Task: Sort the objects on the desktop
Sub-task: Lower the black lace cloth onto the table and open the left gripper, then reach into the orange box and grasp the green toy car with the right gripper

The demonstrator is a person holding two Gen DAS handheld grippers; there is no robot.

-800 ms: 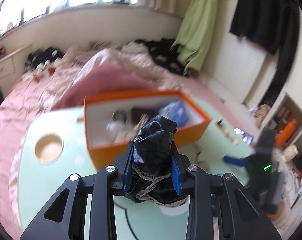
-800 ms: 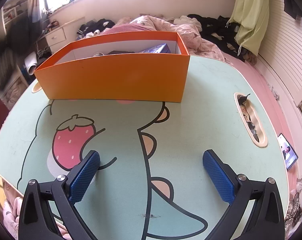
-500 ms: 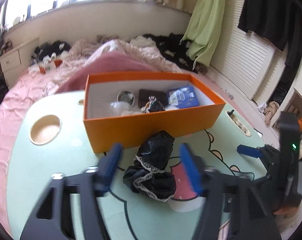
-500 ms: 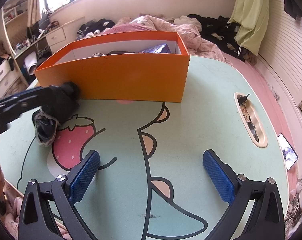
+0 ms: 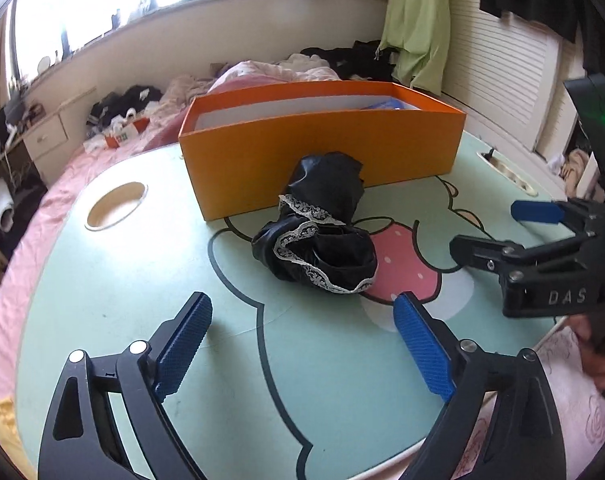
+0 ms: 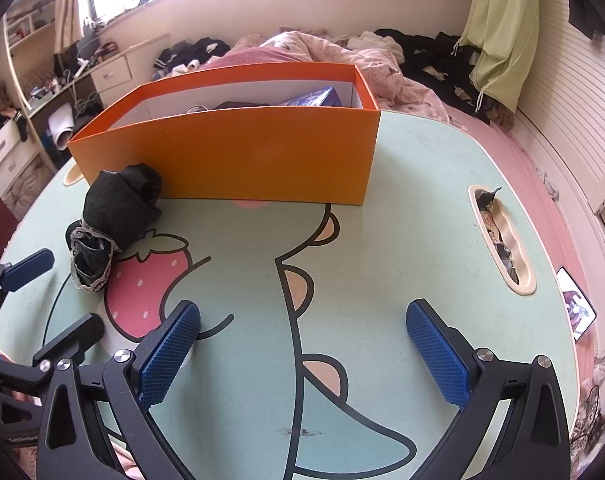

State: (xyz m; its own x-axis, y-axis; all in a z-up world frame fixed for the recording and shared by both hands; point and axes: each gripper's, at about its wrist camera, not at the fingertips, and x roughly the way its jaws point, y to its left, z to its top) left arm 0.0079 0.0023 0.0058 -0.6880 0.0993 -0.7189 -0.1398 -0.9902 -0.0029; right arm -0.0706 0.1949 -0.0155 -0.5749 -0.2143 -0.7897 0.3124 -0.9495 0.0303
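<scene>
- Left tool (image 5: pixel 302 344): blue pads spread wide, nothing between them, angled down over the pale green bench (image 5: pixel 114 300).
- Right tool (image 6: pixel 302 352): pads spread just as wide, empty, hanging above the cartoon print on the bench top.
- Black cloth (image 5: pixel 318 232) with white lace trim: lies crumpled on the bench, free of both tools. One end leans against the front wall of the orange box (image 5: pixel 322 148); the other end spills onto the printed strawberry (image 5: pixel 402 264).
- From the right wrist view, the cloth sits at the box's near left corner, well left of the right tool.
- Orange box stands open on the far part of the bench, white inside. A blue packet (image 6: pixel 314 98) and some dark items show over its rim; the rest of the contents cannot be made out.
- Round recess (image 5: pixel 116 204) is sunk in the bench left of the box; an oblong slot (image 6: pixel 502 240) on the right side holds small clutter.
- Pink bedding (image 6: pixel 342 56) and scattered clothes lie beyond the bench; a green garment (image 6: pixel 502 40) hangs at the far right.
</scene>
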